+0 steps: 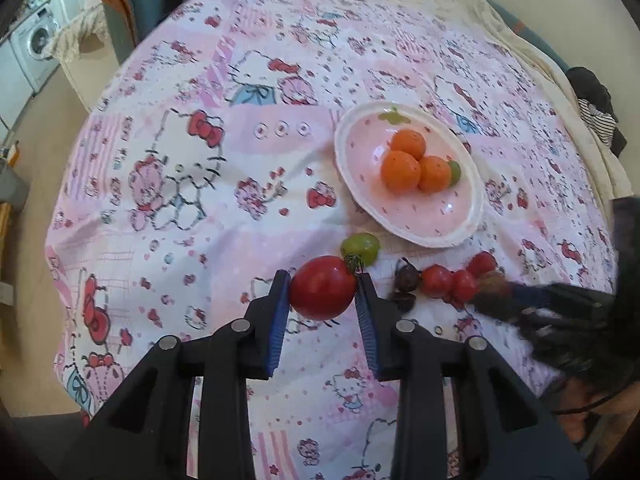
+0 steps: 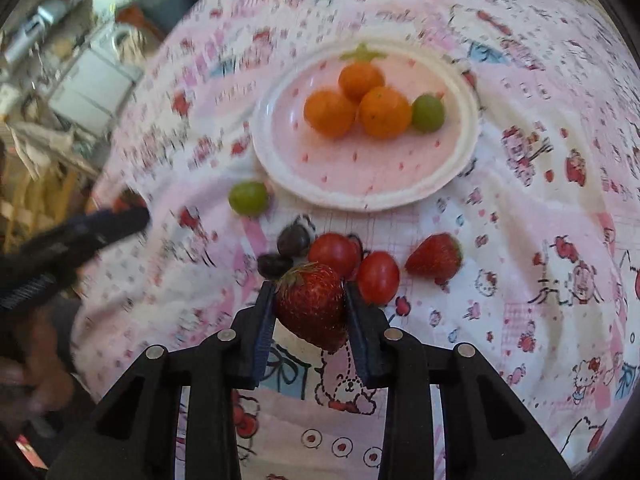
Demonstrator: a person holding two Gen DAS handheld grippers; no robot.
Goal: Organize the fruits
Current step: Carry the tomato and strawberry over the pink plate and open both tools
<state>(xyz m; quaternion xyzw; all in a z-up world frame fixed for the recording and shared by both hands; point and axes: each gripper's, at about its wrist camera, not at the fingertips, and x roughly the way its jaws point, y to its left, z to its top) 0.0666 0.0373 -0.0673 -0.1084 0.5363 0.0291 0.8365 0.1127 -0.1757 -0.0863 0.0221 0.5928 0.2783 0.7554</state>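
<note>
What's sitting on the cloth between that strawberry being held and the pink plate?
In the right wrist view, two cherry tomatoes and two dark fruits lie between the held strawberry and the plate.

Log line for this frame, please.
left gripper: shut on large red tomato | right gripper: shut on red strawberry | pink plate: three oranges, one green fruit

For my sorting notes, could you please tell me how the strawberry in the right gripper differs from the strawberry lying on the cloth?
The held strawberry is clamped between the pads of the right gripper, off the cloth; the loose strawberry lies free on the tablecloth, right of the cherry tomatoes. The held one shows its green leafy cap at upper left; the loose one's cap is not visible. Both are red, and both are outside the plate.
</note>
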